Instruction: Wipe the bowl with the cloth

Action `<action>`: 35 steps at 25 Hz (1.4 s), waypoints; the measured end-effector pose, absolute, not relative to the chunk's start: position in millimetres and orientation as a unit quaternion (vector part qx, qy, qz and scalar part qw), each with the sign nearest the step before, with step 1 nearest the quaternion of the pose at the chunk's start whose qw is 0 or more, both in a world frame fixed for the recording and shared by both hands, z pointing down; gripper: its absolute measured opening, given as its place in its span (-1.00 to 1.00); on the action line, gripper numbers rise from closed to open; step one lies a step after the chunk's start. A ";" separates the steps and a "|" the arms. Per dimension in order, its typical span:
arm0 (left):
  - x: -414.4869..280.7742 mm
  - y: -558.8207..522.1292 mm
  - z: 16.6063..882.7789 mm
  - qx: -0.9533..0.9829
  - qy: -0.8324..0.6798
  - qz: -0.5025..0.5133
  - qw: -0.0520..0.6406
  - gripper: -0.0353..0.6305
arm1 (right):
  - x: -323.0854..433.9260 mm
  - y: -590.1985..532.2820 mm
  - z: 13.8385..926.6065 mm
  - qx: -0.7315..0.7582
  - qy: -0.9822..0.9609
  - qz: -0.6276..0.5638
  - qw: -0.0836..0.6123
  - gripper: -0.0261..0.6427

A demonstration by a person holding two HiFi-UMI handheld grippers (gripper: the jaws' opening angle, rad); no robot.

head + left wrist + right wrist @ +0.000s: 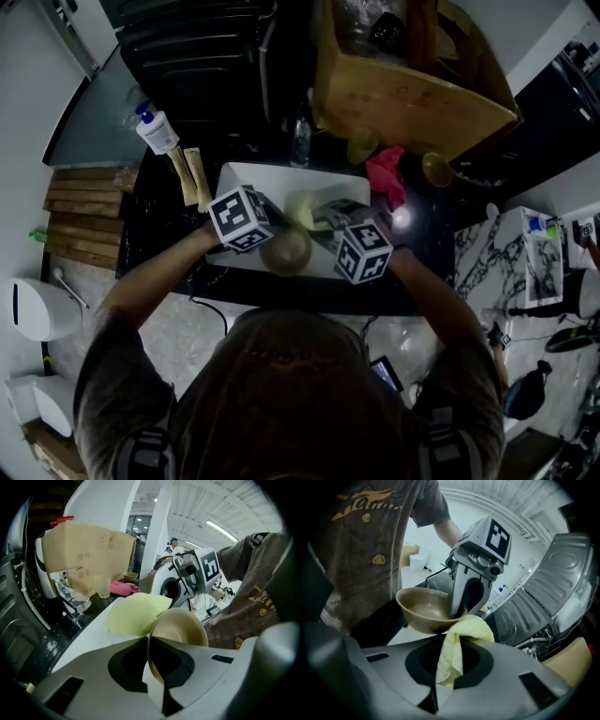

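Note:
A tan bowl [285, 250] is held above the white tray [246, 176], its rim pinched edge-on in my left gripper [149, 667]. The bowl [180, 630] opens toward the right gripper in the left gripper view. My right gripper [440, 667] is shut on a pale yellow cloth [454, 644], whose bunched end presses against the outside of the bowl [424, 609] near its rim. The cloth [136, 613] shows behind the bowl in the left gripper view, and the same cloth [305, 208] lies between the two marker cubes in the head view.
A pink rag [386, 175] and a small yellow cup [362, 145] lie on the dark counter behind the tray. A wooden box [403, 84] stands at the back. A soap bottle [156, 130] sits at the left, a faucet [70, 599] beside the tray.

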State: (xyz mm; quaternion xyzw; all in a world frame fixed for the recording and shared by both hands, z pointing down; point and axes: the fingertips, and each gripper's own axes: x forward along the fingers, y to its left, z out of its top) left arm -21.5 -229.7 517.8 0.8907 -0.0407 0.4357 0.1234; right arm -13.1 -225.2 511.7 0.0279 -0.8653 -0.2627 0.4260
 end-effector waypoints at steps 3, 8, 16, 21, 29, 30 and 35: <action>-26.4 -234.1 521.2 0.886 -0.048 0.442 0.129 -0.83 | -12.0 -222.0 512.6 0.017 -0.861 -0.269 0.430 -0.87; -30.5 -240.4 522.9 0.883 -0.062 0.447 0.129 -0.83 | -8.7 -219.4 507.9 0.019 -0.864 -0.265 0.427 -0.87; -35.8 -263.5 513.2 0.888 -0.111 0.433 0.109 -0.82 | -0.3 -210.4 502.1 0.027 -0.875 -0.246 0.417 -0.87; -36.5 -283.8 496.9 0.899 -0.166 0.392 0.098 -0.82 | 2.7 -212.5 494.2 0.078 -0.905 -0.193 0.372 -0.87; -47.1 -317.3 474.7 0.907 -0.310 0.226 0.173 -0.83 | 9.1 -234.6 474.1 0.231 -0.948 -0.034 0.217 -0.87; -49.1 -319.9 473.5 0.903 -0.330 0.198 0.190 -0.84 | 10.1 -237.3 472.2 0.247 -0.948 -0.019 0.199 -0.87; -52.1 -323.8 466.1 0.878 -0.396 0.070 0.259 -0.84 | 3.6 -238.3 475.1 0.291 -0.945 0.032 0.143 -0.87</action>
